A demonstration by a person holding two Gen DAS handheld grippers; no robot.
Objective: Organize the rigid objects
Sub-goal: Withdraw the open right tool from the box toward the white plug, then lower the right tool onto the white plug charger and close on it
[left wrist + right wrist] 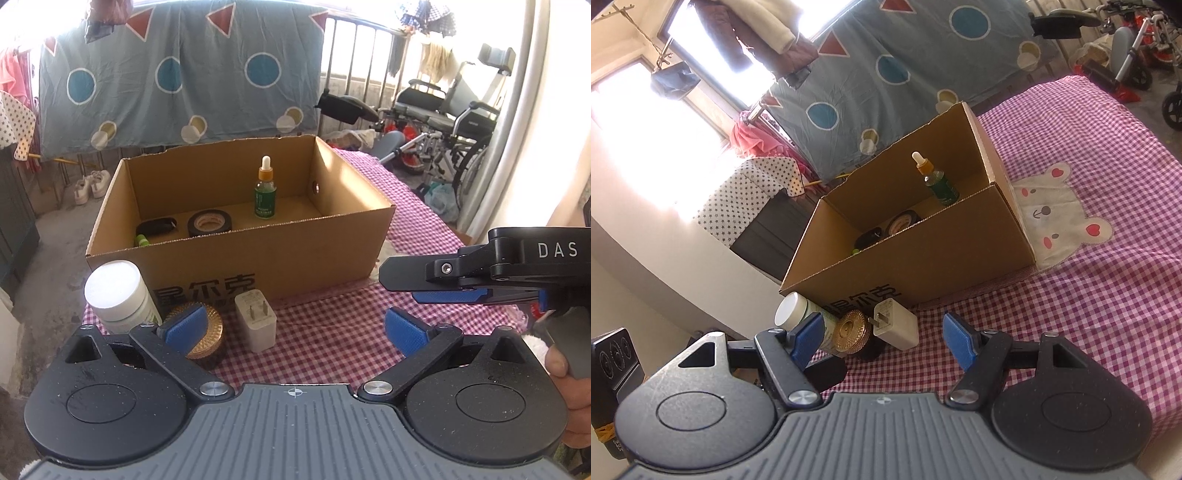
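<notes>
On the checked cloth, in front of a cardboard box (314,254) (923,258), stand a white-capped bottle (118,295) (792,312), a gold-lidded jar (208,338) (853,330) and a white charger plug (256,319) (897,325). Inside the box are a green dropper bottle (265,188) (938,181), a black tape roll (209,223) (905,221) and a dark item (157,227). My left gripper (295,328) is open just short of the jar and plug, holding nothing. My right gripper (884,343) (402,286) is open too, to their right, also with nothing in it.
The cloth's left edge (86,314) drops off right beside the white bottle. A bear patch (1060,218) lies on the cloth right of the box, with bare cloth beyond it. A wheelchair (454,110), a hanging sheet (177,74) and shoes (90,184) stand behind the table.
</notes>
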